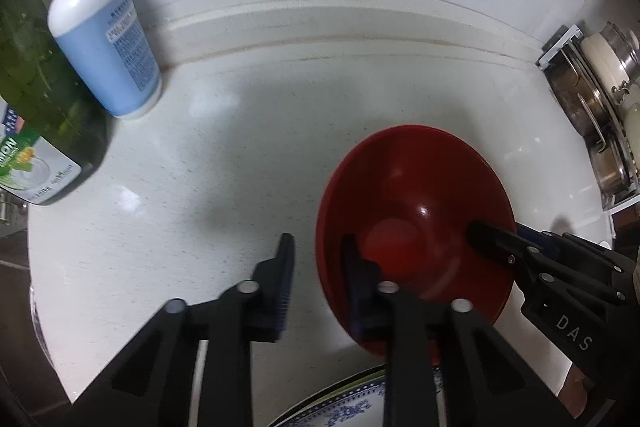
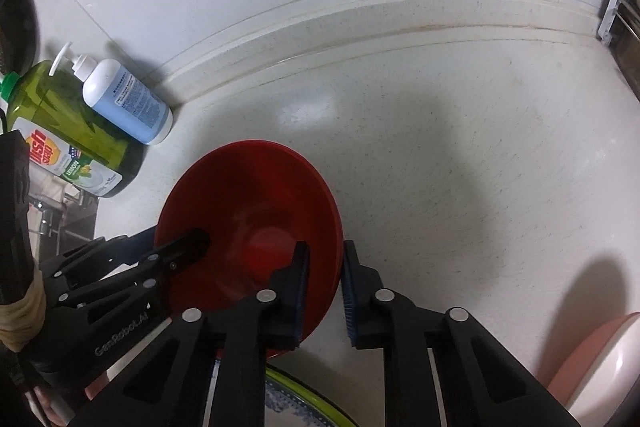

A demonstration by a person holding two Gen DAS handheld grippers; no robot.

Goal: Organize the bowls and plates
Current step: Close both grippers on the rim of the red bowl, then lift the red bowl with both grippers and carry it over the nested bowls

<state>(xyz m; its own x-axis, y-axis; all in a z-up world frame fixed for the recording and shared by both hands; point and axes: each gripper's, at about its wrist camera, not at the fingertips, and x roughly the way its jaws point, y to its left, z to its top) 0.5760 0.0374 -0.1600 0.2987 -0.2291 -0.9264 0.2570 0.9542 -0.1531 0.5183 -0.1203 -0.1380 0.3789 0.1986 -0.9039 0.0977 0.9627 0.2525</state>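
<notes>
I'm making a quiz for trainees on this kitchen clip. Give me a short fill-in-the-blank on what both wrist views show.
1. Both tools straddle the rim of the ___ bowl.
2. The left tool and the right tool each have one finger ___ the bowl.
3. The pump bottle stands beside a ___ dish soap bottle.
4. The blue-patterned plate has a ___ rim.

Missing words: red; inside; green; green
</notes>
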